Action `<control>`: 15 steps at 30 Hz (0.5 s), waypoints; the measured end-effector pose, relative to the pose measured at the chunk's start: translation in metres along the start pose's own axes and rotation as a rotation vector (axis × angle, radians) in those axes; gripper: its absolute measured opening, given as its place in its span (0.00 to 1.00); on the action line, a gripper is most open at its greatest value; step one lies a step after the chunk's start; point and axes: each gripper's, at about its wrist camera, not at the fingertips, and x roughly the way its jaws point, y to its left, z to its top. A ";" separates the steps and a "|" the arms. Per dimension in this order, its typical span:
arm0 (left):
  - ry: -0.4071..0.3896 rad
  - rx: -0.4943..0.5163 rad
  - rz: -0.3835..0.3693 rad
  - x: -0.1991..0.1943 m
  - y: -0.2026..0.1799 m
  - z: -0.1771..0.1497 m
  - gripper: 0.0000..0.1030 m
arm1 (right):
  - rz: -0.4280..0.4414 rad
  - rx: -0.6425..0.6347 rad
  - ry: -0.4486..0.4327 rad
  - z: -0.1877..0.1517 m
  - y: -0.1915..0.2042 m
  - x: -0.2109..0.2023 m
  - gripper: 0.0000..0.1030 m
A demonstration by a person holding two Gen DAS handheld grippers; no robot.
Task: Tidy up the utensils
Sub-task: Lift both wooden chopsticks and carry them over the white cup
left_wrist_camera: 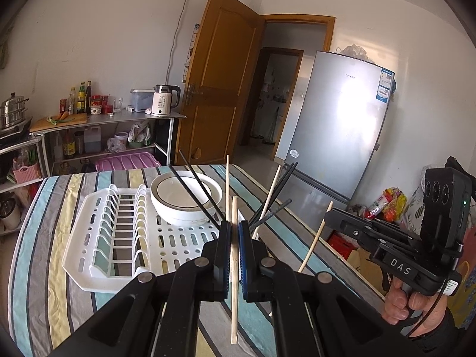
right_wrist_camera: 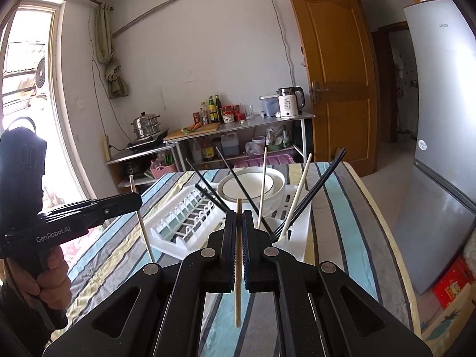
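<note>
My left gripper [left_wrist_camera: 235, 226] is shut on a pale wooden chopstick [left_wrist_camera: 234, 270], held upright above the striped table. My right gripper [right_wrist_camera: 239, 217] is shut on another wooden chopstick [right_wrist_camera: 238, 261], also upright. Each gripper shows in the other's view: the right one [left_wrist_camera: 327, 212] with its chopstick [left_wrist_camera: 315, 238], the left one [right_wrist_camera: 138, 200] with its chopstick [right_wrist_camera: 142, 223]. A white dish rack [left_wrist_camera: 119, 232] holds a white bowl [left_wrist_camera: 186, 199]. Black chopsticks [right_wrist_camera: 315, 193] and wooden ones [right_wrist_camera: 297, 196] stand splayed in the rack's white utensil cup [right_wrist_camera: 293, 236].
The table has a striped cloth [left_wrist_camera: 44, 253]. A silver fridge [left_wrist_camera: 336, 131] stands to the right beside an open brown door [left_wrist_camera: 220, 74]. A metal shelf [left_wrist_camera: 104, 119] with kettle, bottles and pot lines the far wall.
</note>
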 end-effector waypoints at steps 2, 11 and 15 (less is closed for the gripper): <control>-0.017 0.011 0.005 0.006 -0.002 0.012 0.05 | -0.009 0.001 -0.025 0.009 -0.004 -0.001 0.03; -0.098 0.009 0.012 0.038 -0.002 0.070 0.05 | -0.036 0.018 -0.139 0.054 -0.017 0.003 0.03; -0.129 0.009 0.016 0.053 0.000 0.088 0.05 | -0.039 0.023 -0.163 0.063 -0.021 0.012 0.03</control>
